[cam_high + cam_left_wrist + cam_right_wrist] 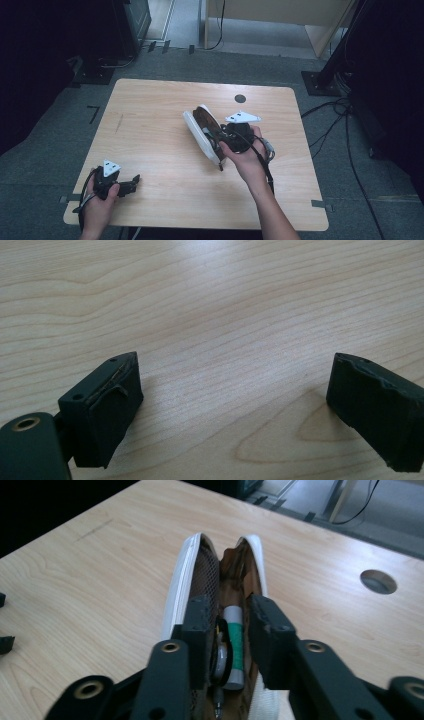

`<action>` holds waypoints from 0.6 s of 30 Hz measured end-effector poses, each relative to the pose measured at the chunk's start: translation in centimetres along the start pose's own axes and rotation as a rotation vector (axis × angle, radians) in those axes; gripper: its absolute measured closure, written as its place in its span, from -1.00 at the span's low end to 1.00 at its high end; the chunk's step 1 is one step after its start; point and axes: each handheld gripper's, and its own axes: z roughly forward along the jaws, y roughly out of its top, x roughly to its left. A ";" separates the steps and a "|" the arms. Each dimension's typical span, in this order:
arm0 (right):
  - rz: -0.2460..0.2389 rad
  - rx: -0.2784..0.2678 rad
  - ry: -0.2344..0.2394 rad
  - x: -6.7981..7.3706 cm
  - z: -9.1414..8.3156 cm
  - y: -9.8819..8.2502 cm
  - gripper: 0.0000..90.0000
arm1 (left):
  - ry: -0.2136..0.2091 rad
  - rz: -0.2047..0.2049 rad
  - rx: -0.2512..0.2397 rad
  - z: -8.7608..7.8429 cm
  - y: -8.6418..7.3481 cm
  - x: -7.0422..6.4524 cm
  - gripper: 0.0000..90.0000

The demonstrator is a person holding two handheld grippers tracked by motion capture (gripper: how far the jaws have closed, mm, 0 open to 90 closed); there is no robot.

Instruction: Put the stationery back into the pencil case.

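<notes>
A white clamshell case [202, 132] with a brown, mesh-lined inside stands partly agape and tilted near the middle of the wooden table [150, 110]. My right gripper [227, 139] comes at it from the right and holds its near end. In the right gripper view the two jaws [230, 607] press on the case [181, 580] from both sides, and a white tube with a green band [233, 640] lies inside between them. My left gripper [131, 181] rests at the front left corner. Its jaws [235, 380] stand wide apart over bare wood.
A round cable hole [240, 98] sits in the table's far right part. Dark stands, cables and a wooden cabinet surround the table on grey carpet. The left gripper's jaw tips [4, 642] show at the left edge of the right gripper view.
</notes>
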 end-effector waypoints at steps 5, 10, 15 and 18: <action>0.019 -0.031 0.022 -0.5 -0.6 -0.2 -0.11 | 0.000 0.000 0.000 0.0 0.0 0.0 -0.83; 0.076 -0.022 -0.046 -0.7 -1.0 -0.5 -0.87 | 0.000 0.001 0.001 0.0 0.0 0.0 -0.83; 0.066 -0.014 -0.090 -1.0 -1.5 -1.2 -1.00 | 0.001 0.002 0.000 0.0 0.0 0.0 -0.83; 0.066 -0.024 -0.111 -1.3 -1.9 -1.5 -1.00 | 0.001 0.002 0.001 0.0 0.0 0.0 -0.83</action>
